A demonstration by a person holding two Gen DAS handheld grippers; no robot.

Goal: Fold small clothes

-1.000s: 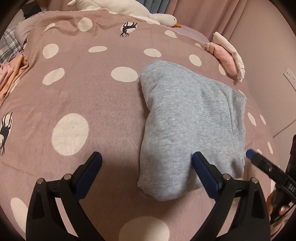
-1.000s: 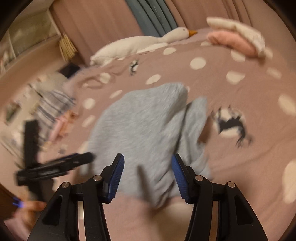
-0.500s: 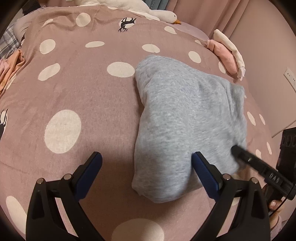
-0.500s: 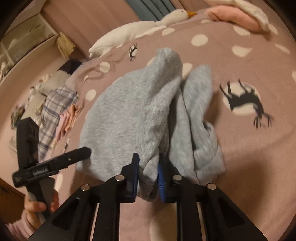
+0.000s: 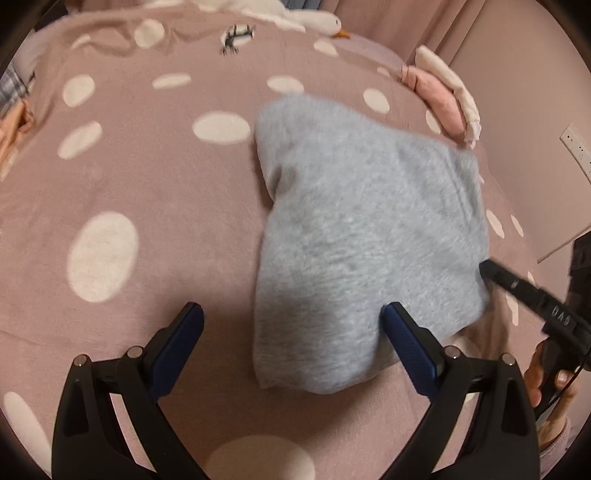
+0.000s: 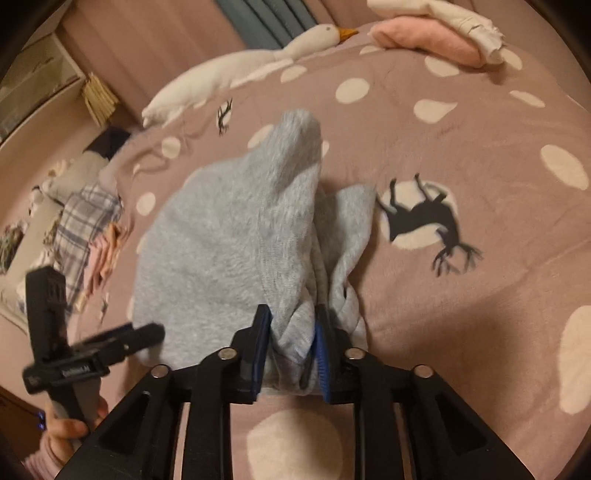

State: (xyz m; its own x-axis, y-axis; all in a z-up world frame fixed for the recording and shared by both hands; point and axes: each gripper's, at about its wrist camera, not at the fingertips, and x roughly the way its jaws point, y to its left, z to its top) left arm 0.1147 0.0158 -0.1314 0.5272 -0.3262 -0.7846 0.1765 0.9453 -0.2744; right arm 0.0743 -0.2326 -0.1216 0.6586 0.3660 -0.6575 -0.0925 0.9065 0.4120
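A folded grey fleece garment (image 5: 369,229) lies on the pink spotted bedspread (image 5: 147,177). My left gripper (image 5: 291,332) is open and empty, hovering over the garment's near left corner, its right finger above the cloth. My right gripper (image 6: 291,332) is shut on the garment's (image 6: 229,236) bunched near edge and lifts that edge off the bed. In the left wrist view the right gripper (image 5: 491,273) shows at the garment's right side. In the right wrist view the left gripper (image 6: 147,332) shows at lower left.
A stack of folded pink and cream clothes (image 5: 443,96) sits at the far right of the bed, also in the right wrist view (image 6: 436,33). A goose plush (image 6: 240,70) lies along the far edge. Plaid and peach clothes (image 6: 85,229) are piled at the left.
My right gripper moved onto the garment's edge, closed on it and has raised it, bunching the cloth. My left gripper stayed open and drifted slightly over the garment's corner.
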